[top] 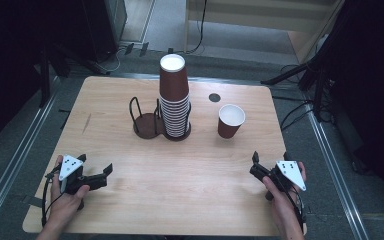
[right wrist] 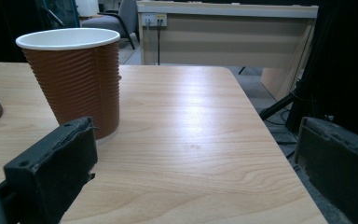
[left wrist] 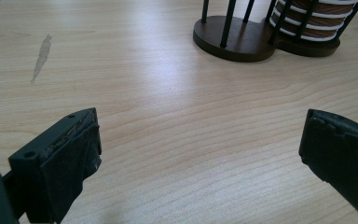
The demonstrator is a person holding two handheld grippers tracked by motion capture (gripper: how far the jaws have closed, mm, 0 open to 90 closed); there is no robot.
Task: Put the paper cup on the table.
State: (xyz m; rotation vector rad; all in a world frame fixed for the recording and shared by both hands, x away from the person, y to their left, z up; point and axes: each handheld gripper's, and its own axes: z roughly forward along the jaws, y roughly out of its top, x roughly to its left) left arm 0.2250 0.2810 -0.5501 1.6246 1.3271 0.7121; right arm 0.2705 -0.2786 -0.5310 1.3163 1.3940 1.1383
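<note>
A tall stack of upturned brown paper cups (top: 174, 95) stands in the right ring of a dark wire holder (top: 145, 124); its left ring is empty. One brown ribbed cup (top: 230, 121) stands upright to the right of the holder. My left gripper (top: 97, 168) rests open near the front left of the table, jaws pointing toward the holder (left wrist: 233, 39) and the stack (left wrist: 307, 23). My right gripper (top: 270, 160) is open at the front right. Its jaws (right wrist: 196, 144) are wide apart and hold nothing. The single cup (right wrist: 74, 79) stands ahead of its left jaw, apart from it.
The wooden table (top: 130, 200) has a small dark round spot (top: 214, 97) near its far edge and a faint scuff mark (left wrist: 41, 56) at the left. Stands, cables and a wooden counter (right wrist: 223, 32) lie beyond the table.
</note>
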